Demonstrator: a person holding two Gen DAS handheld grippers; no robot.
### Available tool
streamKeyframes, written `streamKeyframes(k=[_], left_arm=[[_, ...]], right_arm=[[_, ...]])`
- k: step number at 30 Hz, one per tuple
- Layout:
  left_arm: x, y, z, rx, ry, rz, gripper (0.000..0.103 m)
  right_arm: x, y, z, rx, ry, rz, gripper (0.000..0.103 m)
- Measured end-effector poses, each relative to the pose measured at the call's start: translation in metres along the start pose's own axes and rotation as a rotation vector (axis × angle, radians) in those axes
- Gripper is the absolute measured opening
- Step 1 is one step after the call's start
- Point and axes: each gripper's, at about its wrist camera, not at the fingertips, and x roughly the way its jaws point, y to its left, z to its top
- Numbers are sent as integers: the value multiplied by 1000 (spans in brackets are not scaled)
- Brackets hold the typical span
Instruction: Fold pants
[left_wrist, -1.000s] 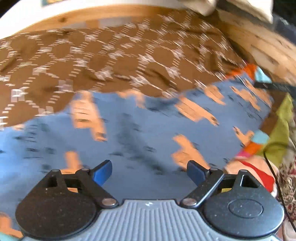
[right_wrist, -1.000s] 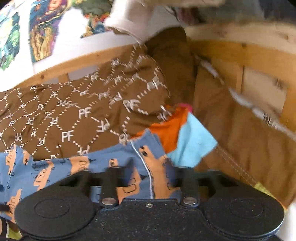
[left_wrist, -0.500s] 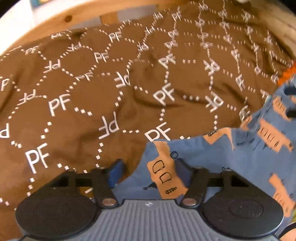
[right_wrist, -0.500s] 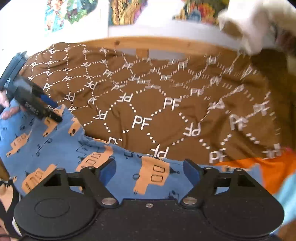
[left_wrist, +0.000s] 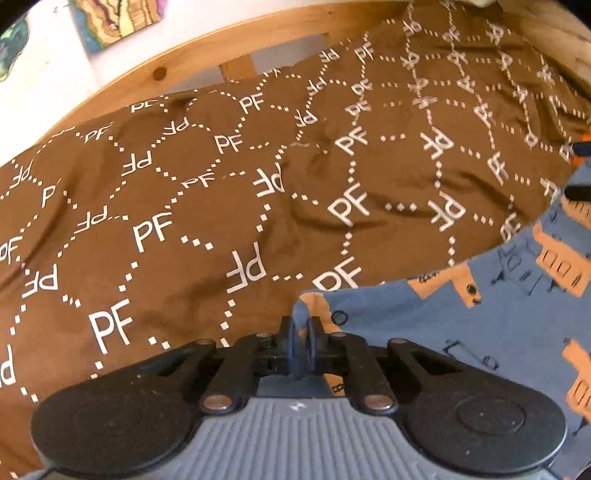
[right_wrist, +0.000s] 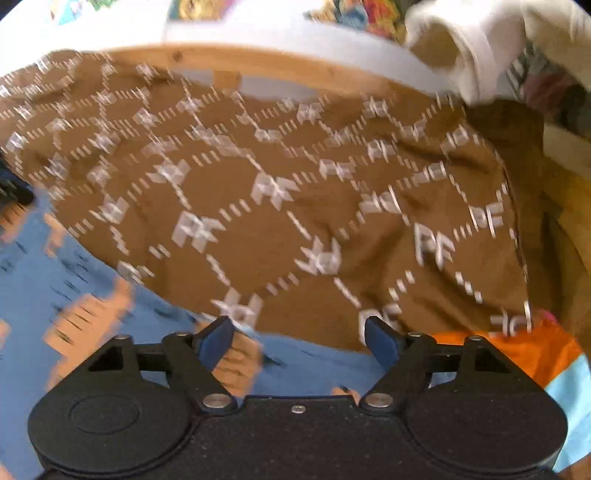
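The blue pants (left_wrist: 480, 332) with orange vehicle prints lie on a brown blanket (left_wrist: 221, 206) with white PF letters. My left gripper (left_wrist: 301, 328) is shut on a corner of the pants at their far edge. In the right wrist view the pants (right_wrist: 74, 295) lie at the lower left. My right gripper (right_wrist: 299, 336) is open, its blue pads over the far edge of the pants, touching nothing that I can see. The right wrist view is blurred by motion.
A wooden bed rail (left_wrist: 184, 62) runs behind the blanket, with a white wall and posters beyond. An orange and light blue cloth (right_wrist: 546, 362) lies at the right of the pants. A white and tan pillow or cloth (right_wrist: 472, 48) sits at the far right corner.
My left gripper has closed on the corner of the pants that lay between its open fingers. My right gripper stays open and has shifted over the pants' edge.
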Motion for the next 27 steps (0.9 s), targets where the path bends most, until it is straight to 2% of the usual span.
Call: streamKeyframes(k=[1,2,4,6,7,8,11,13,15,20,23,24,25,26,27], left_arm=[[-3,1,0,-7,-10,-2,29],[-7,0,0,-12,-24,12,52],[-24,0,-10,-15,-65,57,65],[-34,-4,-23,40,-48,111,65],[-36,-5,-33,79,-23,158,65],[-37,-4,-43,106,-1,201,66],[-41,13,-74,148,56,302,66],[-52,32,-88,126,40,301,65],[-63,43,-91,108,41,279,59],[-74,34,-97,194,43,325,59],[-72,24,-92,187,56,366,59],[-79,18,-86,166,35,383,61],[-90,9,-79,137,-23,395,76],[-99,1,-74,113,-80,389,96],[-107,-10,-67,90,-132,368,102]], right_arm=[[-5,6,5,-15,-27,40,80],[-7,14,8,-46,-40,64,81],[-4,32,10,-134,-39,66,83],[11,38,5,-178,24,36,83],[18,35,1,-162,49,17,86],[21,27,-3,-115,41,11,93],[20,10,-6,-30,38,-73,99],[11,11,-7,-51,16,-128,96],[-7,16,-6,-77,-10,-163,95],[-55,39,-17,-62,-69,-63,102],[-41,51,-39,-98,33,-81,102],[-35,47,-46,-77,47,-87,102],[-34,37,-50,-14,49,-80,102],[-36,27,-49,46,58,-93,102],[-41,20,-47,73,52,-139,102]])
